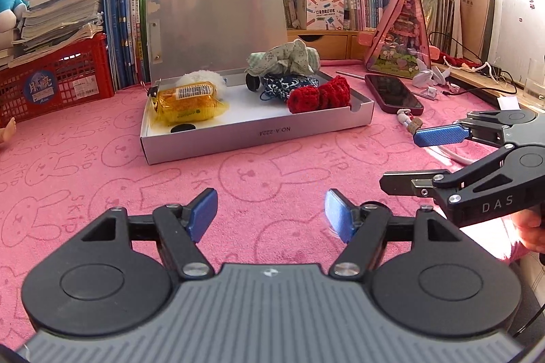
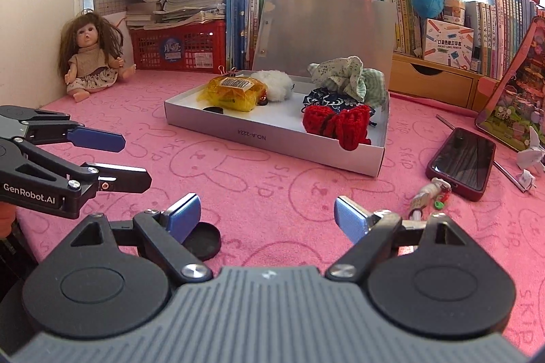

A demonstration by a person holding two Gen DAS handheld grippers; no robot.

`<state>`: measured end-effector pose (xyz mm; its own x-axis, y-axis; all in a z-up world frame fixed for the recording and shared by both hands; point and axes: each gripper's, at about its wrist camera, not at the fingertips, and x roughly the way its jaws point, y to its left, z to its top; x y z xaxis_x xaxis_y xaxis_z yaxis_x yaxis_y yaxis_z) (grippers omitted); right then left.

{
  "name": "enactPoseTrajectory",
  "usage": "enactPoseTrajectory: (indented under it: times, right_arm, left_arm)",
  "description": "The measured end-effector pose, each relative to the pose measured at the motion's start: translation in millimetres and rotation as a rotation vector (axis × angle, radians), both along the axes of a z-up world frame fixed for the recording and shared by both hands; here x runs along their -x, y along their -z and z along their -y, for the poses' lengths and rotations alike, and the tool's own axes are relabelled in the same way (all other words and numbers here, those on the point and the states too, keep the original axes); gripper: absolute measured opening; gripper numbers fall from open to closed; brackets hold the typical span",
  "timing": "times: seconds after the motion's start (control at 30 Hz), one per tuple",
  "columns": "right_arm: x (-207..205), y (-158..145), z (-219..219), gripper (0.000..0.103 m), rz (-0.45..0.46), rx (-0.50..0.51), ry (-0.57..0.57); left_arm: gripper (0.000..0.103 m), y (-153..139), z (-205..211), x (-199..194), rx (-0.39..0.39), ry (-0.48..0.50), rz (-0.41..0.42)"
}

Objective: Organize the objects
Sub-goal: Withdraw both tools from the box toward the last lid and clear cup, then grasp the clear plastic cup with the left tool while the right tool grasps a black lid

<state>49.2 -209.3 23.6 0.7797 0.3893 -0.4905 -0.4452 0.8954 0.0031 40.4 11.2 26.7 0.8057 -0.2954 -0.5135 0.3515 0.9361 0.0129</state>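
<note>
A silver box (image 1: 255, 138) (image 2: 272, 138) lies on the pink bunny cloth with its lid standing up behind it. Inside are a yellow packet (image 1: 185, 106) (image 2: 235, 92), a white fluffy ball (image 1: 204, 80), a green floral cloth (image 1: 289, 58) (image 2: 344, 75), a blue patterned pouch (image 1: 286, 83) and a red knitted piece (image 1: 320, 94) (image 2: 335, 123). My left gripper (image 1: 270, 213) (image 2: 133, 160) is open and empty, short of the box. My right gripper (image 2: 267, 216) (image 1: 405, 158) is open too, beside it. A black round lid (image 2: 202, 240) rests on the cloth under its left finger.
A dark red phone (image 1: 393, 92) (image 2: 461, 158) and a small charm (image 2: 425, 196) lie right of the box. A doll (image 2: 90, 56) sits at the far left. Books, a red crate (image 1: 58, 83), plush toys and a pink house model (image 1: 400, 36) line the back.
</note>
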Motion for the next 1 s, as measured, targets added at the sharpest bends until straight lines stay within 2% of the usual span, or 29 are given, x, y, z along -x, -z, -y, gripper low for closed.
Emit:
enactPoseTrajectory:
  times: [0.23, 0.43, 0.6, 0.73, 0.83, 0.87, 1.0]
  right_arm:
    - [15, 8, -7, 0.092, 0.003, 0.055, -0.071]
    - [23, 15, -20, 0.092, 0.013, 0.099, -0.132]
    - [22, 19, -32, 0.09, 0.004, 0.11, -0.117]
    - [23, 18, -31, 0.079, -0.004, 0.081, -0.125]
    - [24, 18, -30, 0.063, -0.004, 0.073, -0.119]
    - [25, 17, -29, 0.052, -0.005, 0.068, -0.117]
    - [24, 16, -27, 0.037, -0.008, 0.064, -0.096]
  left_arm:
    - [0.075, 8, 8, 10, 0.005, 0.015, -0.034]
    - [0.075, 12, 15, 7, -0.027, 0.018, -0.037]
    - [0.075, 11, 15, 2, -0.042, -0.01, -0.035]
    - [0.075, 8, 11, 2, -0.019, -0.01, -0.032]
    - [0.075, 8, 10, 3, -0.012, -0.01, -0.033]
    - [0.075, 8, 10, 4, -0.009, -0.008, -0.035]
    - [0.075, 11, 14, 6, -0.003, 0.009, -0.041]
